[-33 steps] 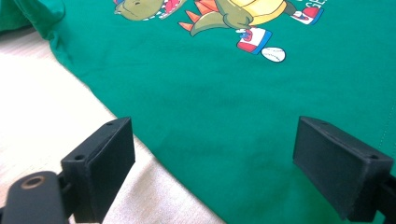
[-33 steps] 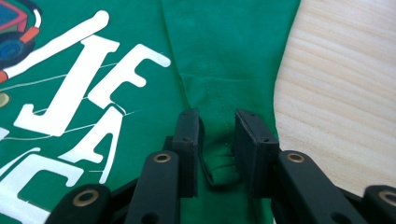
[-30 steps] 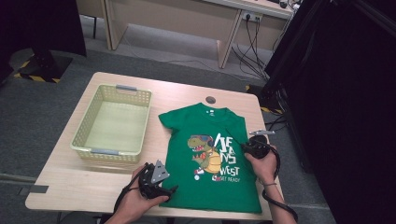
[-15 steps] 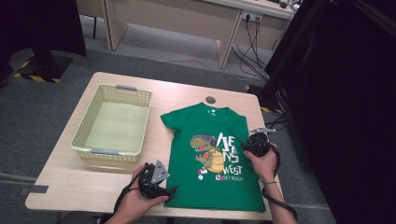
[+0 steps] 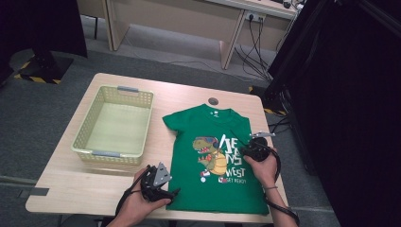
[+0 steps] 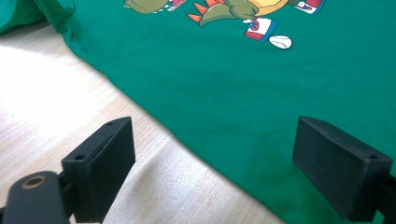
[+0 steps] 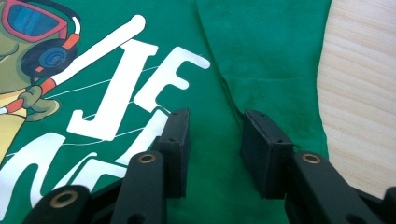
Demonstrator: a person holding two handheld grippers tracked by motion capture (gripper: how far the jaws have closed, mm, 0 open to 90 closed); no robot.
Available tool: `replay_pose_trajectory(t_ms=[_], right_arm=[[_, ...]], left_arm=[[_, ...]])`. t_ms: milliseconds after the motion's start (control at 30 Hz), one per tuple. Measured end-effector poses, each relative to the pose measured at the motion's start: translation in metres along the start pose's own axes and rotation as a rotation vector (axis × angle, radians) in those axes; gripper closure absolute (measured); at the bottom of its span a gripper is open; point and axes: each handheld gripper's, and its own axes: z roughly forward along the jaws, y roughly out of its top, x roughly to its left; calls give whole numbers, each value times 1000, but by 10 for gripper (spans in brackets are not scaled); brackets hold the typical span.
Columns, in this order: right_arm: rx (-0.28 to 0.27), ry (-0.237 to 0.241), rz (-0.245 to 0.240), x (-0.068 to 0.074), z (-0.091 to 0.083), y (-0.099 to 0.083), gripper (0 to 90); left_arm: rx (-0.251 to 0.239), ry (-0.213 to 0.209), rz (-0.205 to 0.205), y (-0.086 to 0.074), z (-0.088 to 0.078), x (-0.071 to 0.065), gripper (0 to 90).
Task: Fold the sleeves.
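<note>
A green T-shirt (image 5: 215, 156) with a dinosaur print lies flat, front up, on the wooden table (image 5: 71, 184). My left gripper (image 5: 171, 193) rests at the shirt's lower left hem. Its jaws (image 6: 215, 172) stand wide open, one over bare wood and one over the green cloth (image 6: 261, 93). My right gripper (image 5: 245, 150) sits on the shirt's right side by the white lettering. Its jaws (image 7: 215, 149) have just been opening and stand partly apart, straddling flat cloth next to the folded-in sleeve (image 7: 271, 56). Nothing is pinched between them.
A pale yellow-green plastic basket (image 5: 108, 153) with nothing in it stands on the left half of the table. A round cable hole (image 5: 213, 101) lies behind the shirt's collar. Bare wood (image 7: 359, 93) runs right of the shirt up to the table's right edge.
The right gripper has shifted very slightly on the shirt's right side. The left hand and its gripper have stayed where they were.
</note>
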Motion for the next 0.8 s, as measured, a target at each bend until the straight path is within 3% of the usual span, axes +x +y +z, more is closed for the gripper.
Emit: replay_pose_trajectory(t_ms=[367, 567, 800], right_arm=[[-2, -11, 13, -7, -3, 2, 585], [-50, -3, 11, -3, -13, 10, 548], [-51, 4, 9, 3, -13, 12, 524]], left_arm=[[2, -3, -7, 0, 0, 1, 122], [0, 0, -4, 0, 0, 1, 122], [0, 5, -3, 0, 0, 0, 123]])
